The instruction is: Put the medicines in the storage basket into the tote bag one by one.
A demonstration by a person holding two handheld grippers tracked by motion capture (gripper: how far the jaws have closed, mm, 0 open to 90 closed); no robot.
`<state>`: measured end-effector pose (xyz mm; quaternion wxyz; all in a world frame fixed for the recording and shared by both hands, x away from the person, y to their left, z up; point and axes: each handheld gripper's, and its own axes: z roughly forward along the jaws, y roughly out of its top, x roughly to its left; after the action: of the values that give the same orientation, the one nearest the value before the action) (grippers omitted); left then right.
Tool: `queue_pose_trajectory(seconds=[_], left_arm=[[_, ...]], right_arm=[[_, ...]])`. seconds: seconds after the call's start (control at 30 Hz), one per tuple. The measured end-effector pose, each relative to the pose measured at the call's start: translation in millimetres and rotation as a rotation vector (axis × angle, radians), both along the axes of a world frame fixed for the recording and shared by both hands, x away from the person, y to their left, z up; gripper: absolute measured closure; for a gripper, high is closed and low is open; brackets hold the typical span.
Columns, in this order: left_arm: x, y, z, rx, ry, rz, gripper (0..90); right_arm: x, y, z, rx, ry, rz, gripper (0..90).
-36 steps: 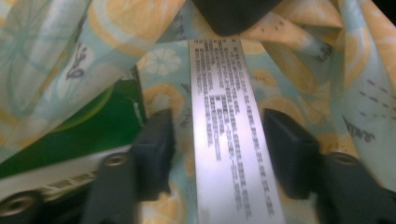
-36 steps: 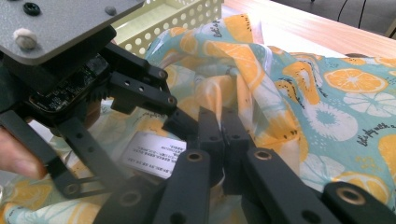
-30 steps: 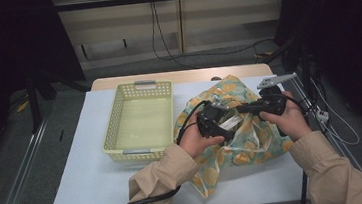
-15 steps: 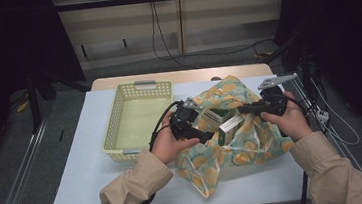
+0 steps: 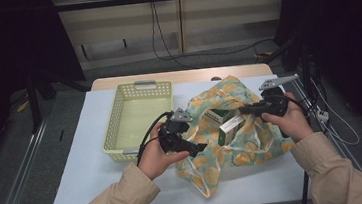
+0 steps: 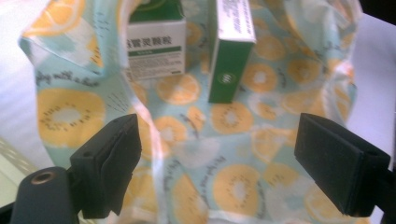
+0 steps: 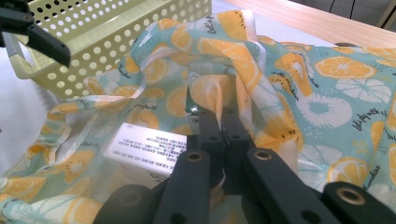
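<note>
Right gripper [image 5: 244, 109] was clamped on a fold of the fruit-print bag [image 5: 253, 140], a thin, limp film lying right of the yellow basket [image 5: 120, 119] on the table [image 5: 86, 181]; the left gripper [image 5: 201, 150], jaws just opened and empty, hovered at its near-left edge. Two small cartons [image 5: 223, 123] inside looked light and rigid, best taken across their flat sides, while the slippery bag likely needed its rim pinched.

High view: dim overall; the white table [image 5: 101, 180] is the brightest area, the surroundings at both sides fall into near-black shadow. Left gripper view: overexposed at the left edge, soft focus throughout, box print [image 6: 154, 44] slightly blurred, near jaws blurred. Right gripper view: even light, fruit-print bag [image 7: 327, 93] reasonably sharp, black jaws underexposed, foreground soft
</note>
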<state>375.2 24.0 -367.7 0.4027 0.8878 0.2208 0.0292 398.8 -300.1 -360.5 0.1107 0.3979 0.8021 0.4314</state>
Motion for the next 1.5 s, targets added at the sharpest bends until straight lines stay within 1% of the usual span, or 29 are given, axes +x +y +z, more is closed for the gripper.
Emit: queue_pose_trajectory(seconds=[0.1, 0.17, 0.33, 0.43, 0.47, 0.5, 0.53, 0.67, 0.7, 0.77, 0.87, 0.93, 0.97, 1.0, 1.03, 1.07, 1.1, 1.13, 1.17, 1.2, 1.23, 1.27, 1.3, 1.33, 1.37, 1.4, 1.43, 1.47, 1.5], left_arm=[[-5.9, 1.9, -4.1, -0.011, 0.006, -0.007, 14.7], [-8.7, 3.0, -7.2, 0.0, 0.005, -0.024, 14.7], [-16.4, 3.3, -17.5, -0.019, 0.031, -0.043, 14.4], [-20.4, 2.7, -24.0, -0.016, 0.039, -0.053, 13.9], [-21.9, 2.4, -25.1, 0.006, 0.031, -0.044, 13.9], [-22.3, 2.0, -29.1, -0.009, 0.055, -0.07, 13.7], [-23.5, 1.1, -31.7, -0.016, 0.059, -0.074, 13.4], [-26.9, -2.1, -40.3, -0.01, 0.062, -0.103, 13.1], [-28.6, -3.5, -42.8, -0.006, 0.05, -0.114, 12.8], [-30.7, -7.1, -46.7, -0.007, 0.063, -0.123, 12.4], [-32.6, -12.6, -53.0, -0.005, 0.066, -0.136, 12.4], [-34.2, -15.3, -54.5, 0.015, 0.06, -0.14, 12.5], [-33.8, -16.5, -56.3, 0.01, 0.067, -0.156, 13.5], [-34.8, -18.0, -57.7, 0.02, 0.064, -0.143, 16.2], [-32.3, -19.1, -62.1, 0.02, 0.074, -0.165, 18.1], [-31.7, -20.1, -64.7, 0.026, 0.084, -0.164, 19.5], [-31.8, -20.7, -66.7, 0.066, 0.073, -0.152, 24.5], [-29.9, -20.5, -70.6, 0.057, 0.087, -0.166, 32.5], [-31.0, -21.8, -72.7, 0.073, 0.088, -0.13, 36.6], [-29.9, -21.9, -75.6, 0.068, 0.1, -0.136, 39.4], [-29.6, -21.6, -77.0, 0.087, 0.09, -0.142, 48.9], [-29.0, -20.6, -76.5, 0.1, 0.078, -0.13, 59.3], [-29.9, -21.3, -77.2, 0.085, 0.089, -0.1, 66.2], [-28.7, -20.8, -76.5, 0.103, 0.082, -0.104, 77.0], [-27.0, -20.2, -75.5, 0.116, 0.084, -0.107, 84.9], [-26.4, -20.4, -74.1, 0.144, 0.081, -0.089, 89.6], [-25.5, -20.5, -74.0, 0.115, 0.101, -0.081, 90.0], [-24.6, -19.7, -71.7, 0.12, 0.096, -0.081, 90.0], [-24.6, -19.5, -68.2, 0.107, 0.101, -0.067, 90.0]], right_arm=[[0.2, 0.3, 0.0, 0.0, 0.0, 0.0, 89.9], [0.5, 0.6, -0.2, 0.0, 0.0, 0.0, 89.8], [0.8, 1.3, -0.3, 0.001, -0.002, 0.0, 89.9], [0.8, 0.9, -0.6, 0.003, 0.0, -0.003, 89.8], [0.8, 0.8, -0.5, 0.003, 0.0, -0.005, 89.8], [0.8, 0.8, -0.4, 0.003, 0.0, -0.005, 89.8], [0.9, 0.8, -0.2, 0.004, -0.003, -0.004, 89.8], [1.1, 1.7, -0.7, 0.001, -0.006, -0.005, 89.7], [1.2, 1.9, -0.9, 0.002, -0.005, -0.005, 89.7], [1.6, 2.6, -1.0, 0.002, -0.004, -0.004, 89.7], [1.8, 4.0, -1.3, 0.003, -0.005, -0.004, 89.7], [1.9, 4.7, -1.4, 0.002, -0.005, -0.001, 89.7], [1.9, 5.1, -1.3, 0.003, -0.006, -0.002, 89.7], [1.9, 5.1, -1.3, 0.005, -0.007, -0.001, 89.7], [2.0, 5.0, -1.5, 0.004, -0.007, 0.0, 89.7], [2.2, 5.1, -1.6, 0.003, -0.006, 0.0, 89.7], [2.2, 5.1, -1.6, 0.004, -0.007, -0.001, 89.7], [2.0, 5.2, -1.4, 0.006, -0.007, -0.002, 89.7], [1.9, 5.2, -1.3, 0.006, -0.008, -0.002, 89.7], [1.8, 5.1, -1.2, 0.007, -0.008, -0.001, 89.7], [1.7, 4.7, -1.2, 0.007, -0.008, 0.0, 89.7], [1.5, 4.2, -1.2, 0.008, -0.009, -0.001, 89.7], [1.2, 3.4, -1.0, 0.012, -0.009, -0.001, 89.7], [1.1, 2.8, -1.0, 0.015, -0.01, -0.003, 89.7], [0.8, 2.5, -1.0, 0.015, -0.01, -0.005, 89.7], [0.3, 2.3, -0.8, 0.016, -0.01, -0.006, 89.7], [-0.5, 2.2, -0.3, 0.018, -0.01, -0.008, 89.7], [-1.0, 1.9, 0.0, 0.017, -0.011, -0.007, 89.7], [-1.4, 1.9, 0.3, 0.017, -0.01, -0.006, 89.7]])
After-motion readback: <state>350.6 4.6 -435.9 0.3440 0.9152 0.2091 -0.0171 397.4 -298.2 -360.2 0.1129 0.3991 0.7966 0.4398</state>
